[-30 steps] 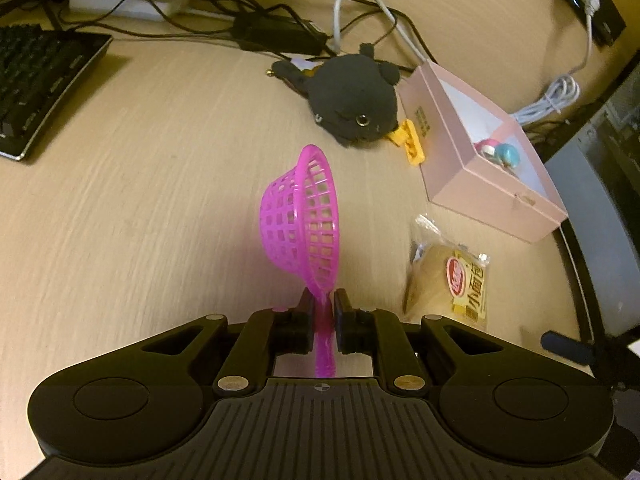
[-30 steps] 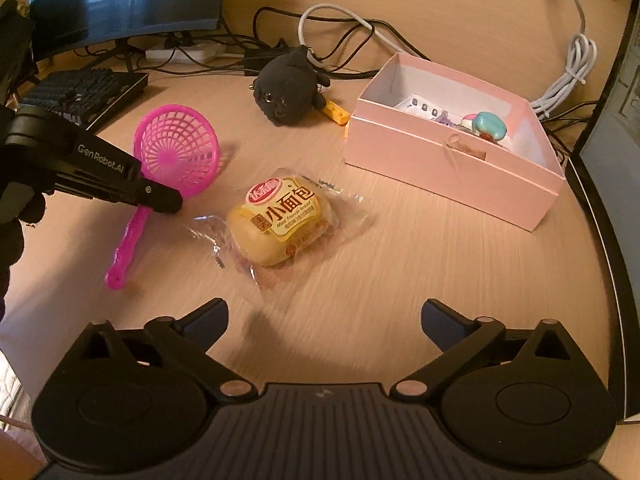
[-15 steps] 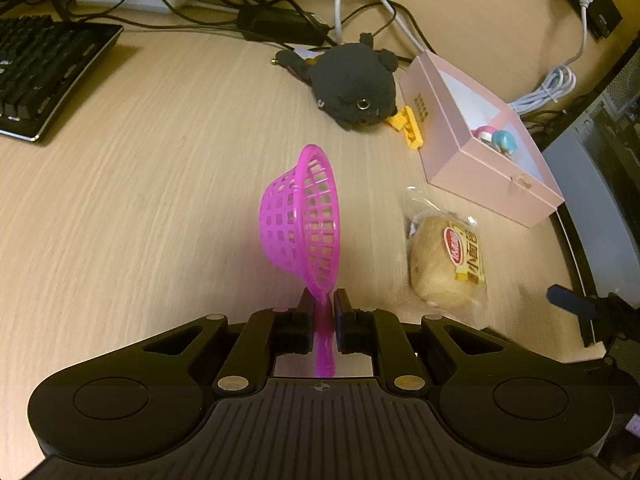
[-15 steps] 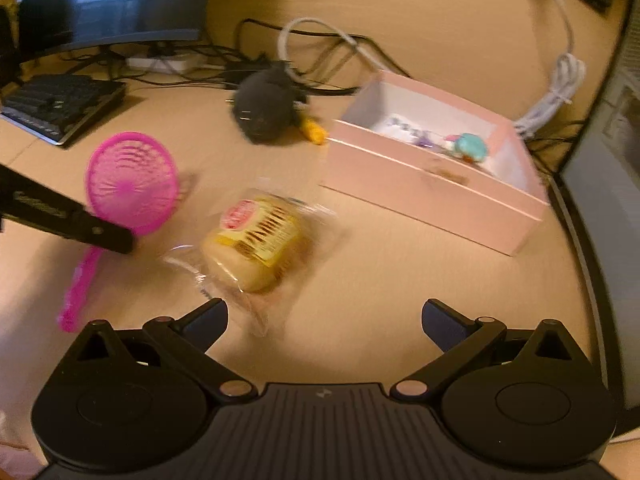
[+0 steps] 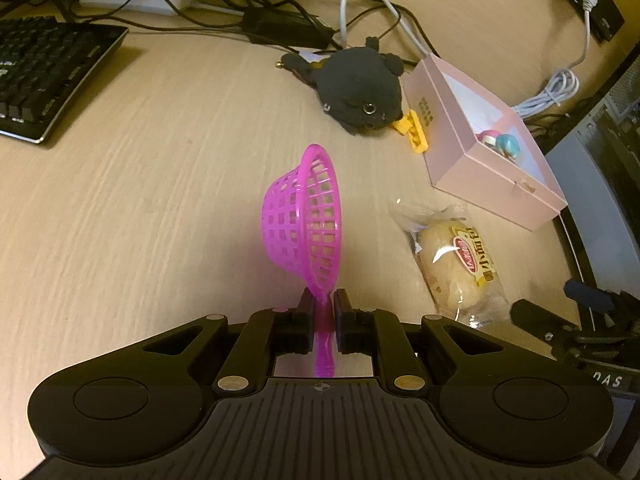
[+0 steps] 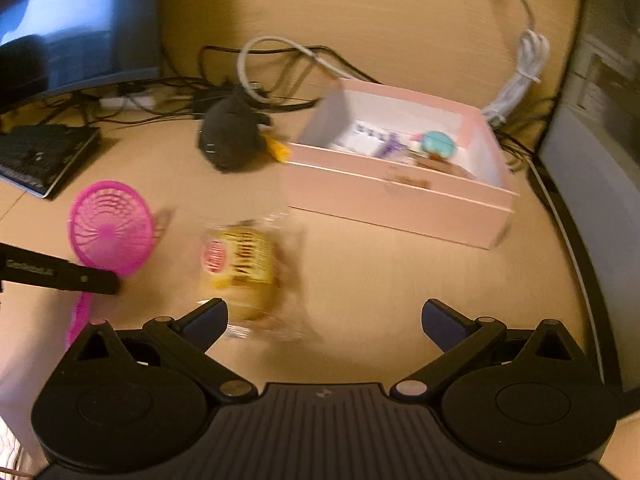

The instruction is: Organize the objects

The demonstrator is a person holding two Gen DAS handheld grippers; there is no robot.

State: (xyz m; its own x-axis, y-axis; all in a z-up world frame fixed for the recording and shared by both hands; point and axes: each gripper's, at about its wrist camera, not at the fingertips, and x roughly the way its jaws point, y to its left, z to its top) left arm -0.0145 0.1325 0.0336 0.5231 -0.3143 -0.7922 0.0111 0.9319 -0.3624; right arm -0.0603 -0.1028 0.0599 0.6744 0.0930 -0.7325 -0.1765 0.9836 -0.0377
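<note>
Pink strainer (image 5: 306, 220) is held by its handle between the two closed fingers of the left gripper (image 5: 323, 312), with its mesh bowl standing on edge straight ahead of the fingertips and above the wooden desk (image 5: 132, 208). In the right wrist view, which is blurred, the right gripper (image 6: 326, 320) has its fingers spread wide and nothing is between them. The packaged bread (image 6: 240, 268) lies on the desk just in front of its left finger, and to the right of the left gripper. Farther ahead of the right gripper sits the open pink box (image 6: 400, 200) with some small items inside. A dark plush toy (image 5: 360, 92) lies beyond the strainer, just beside the box, with a yellow piece (image 5: 412, 128) between them. Keyboard (image 5: 44, 72) and cables (image 5: 280, 12) are at the far side.
</note>
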